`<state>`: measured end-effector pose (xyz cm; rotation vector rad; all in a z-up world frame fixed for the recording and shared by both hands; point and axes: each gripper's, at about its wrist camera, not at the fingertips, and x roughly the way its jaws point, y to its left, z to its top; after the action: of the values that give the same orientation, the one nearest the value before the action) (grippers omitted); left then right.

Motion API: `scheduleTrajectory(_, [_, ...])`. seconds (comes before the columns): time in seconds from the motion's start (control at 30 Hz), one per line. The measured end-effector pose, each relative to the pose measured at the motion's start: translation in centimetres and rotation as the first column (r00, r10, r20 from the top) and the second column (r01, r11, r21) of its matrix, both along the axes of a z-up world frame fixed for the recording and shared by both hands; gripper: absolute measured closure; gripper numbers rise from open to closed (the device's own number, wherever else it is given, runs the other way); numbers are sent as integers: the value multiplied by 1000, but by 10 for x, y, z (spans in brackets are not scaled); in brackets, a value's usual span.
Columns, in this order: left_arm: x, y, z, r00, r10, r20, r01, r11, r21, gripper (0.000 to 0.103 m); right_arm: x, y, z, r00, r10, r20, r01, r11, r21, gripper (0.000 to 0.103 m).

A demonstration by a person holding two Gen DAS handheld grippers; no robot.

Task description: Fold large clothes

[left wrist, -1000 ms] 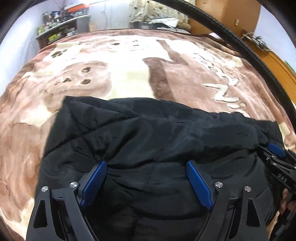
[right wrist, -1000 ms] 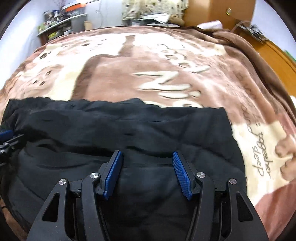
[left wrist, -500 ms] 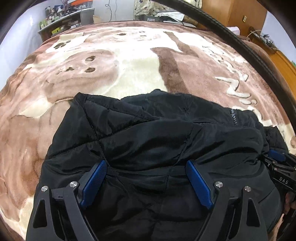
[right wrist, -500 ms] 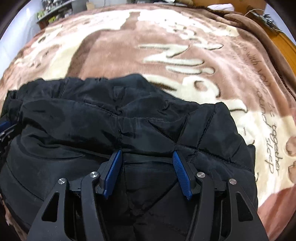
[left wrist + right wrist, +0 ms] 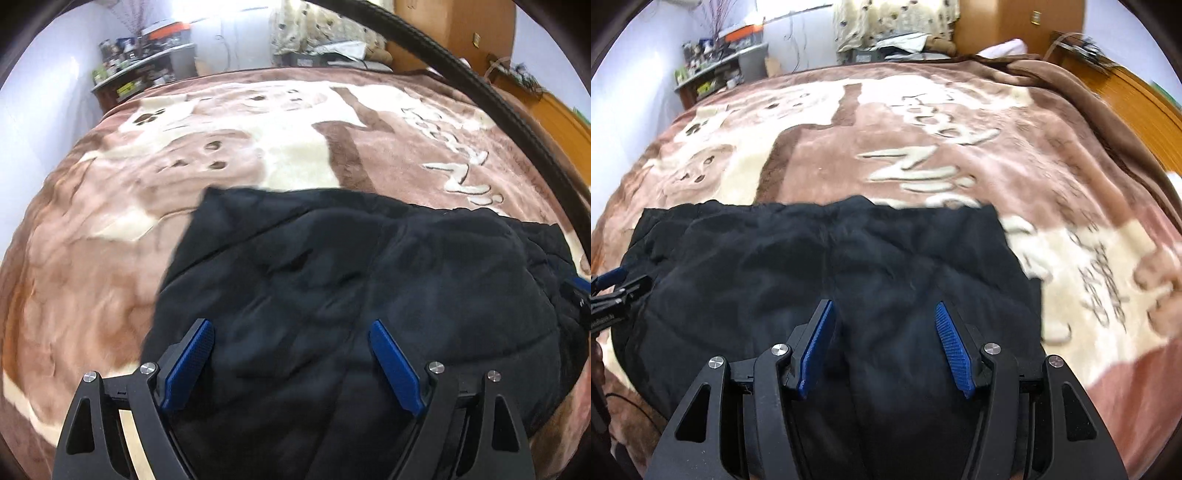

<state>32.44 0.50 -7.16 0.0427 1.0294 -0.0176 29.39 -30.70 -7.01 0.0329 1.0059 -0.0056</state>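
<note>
Left wrist view is showing a brown and cream blanket covering the whole bed, with a black padded jacket lying on its near side, right under both tools. A second ago the jacket was spreading flat with a long, straight far edge. Half a second ago it was bunching and heaping up in the middle. Now it is sitting as a narrower, rounder bundle with its left edge drawn in and more blanket showing beside it. Both pictures are smearing, so the tools are moving.

By the look of it, a fold is being carried over the body of the jacket and one pass is close to being laid. The bundle is not yet looking flat or squared.

Left gripper is hanging over the near part of the jacket with its jaws standing wide apart and black cloth filling the gap. Right gripper is doing the same with a narrower gap. Whether the blue pads are pinching the padding or only resting over it cannot be told from the blurred cloth.
</note>
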Motion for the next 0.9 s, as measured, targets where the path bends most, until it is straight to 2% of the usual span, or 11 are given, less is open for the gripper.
scheduleTrajectory(0.1, [-16,14,-3,1000,29,1,-29,999,19,16,-18,-5,-17,1000,5,-20,-6,999,-46,46])
scheduleTrajectory(0.23, [-23,21,-23,999,34,-25,-34,999,27,15,-18,-11,-41,999,-6,-43,6,1000,6,45])
scheduleTrajectory(0.37, [-22,23,-34,999,37,-32,-37,999,15,14,-12,-2,-56,999,7,-54,-10,999,-43,44])
scheduleTrajectory(0.43, [-20,22,-41,999,33,-35,-32,999,32,10,-10,-2,-64,998,11,-63,-14,999,-35,44])
scheduleTrajectory(0.6, [-15,22,-54,999,36,-41,-35,999,30,5,-7,-8,-76,996,21,-83,-20,1000,10,44])
scheduleTrajectory(0.9, [-12,19,-63,997,55,-49,-54,998,24,2,-3,-5,-81,997,16,-82,-17,1000,-15,44])
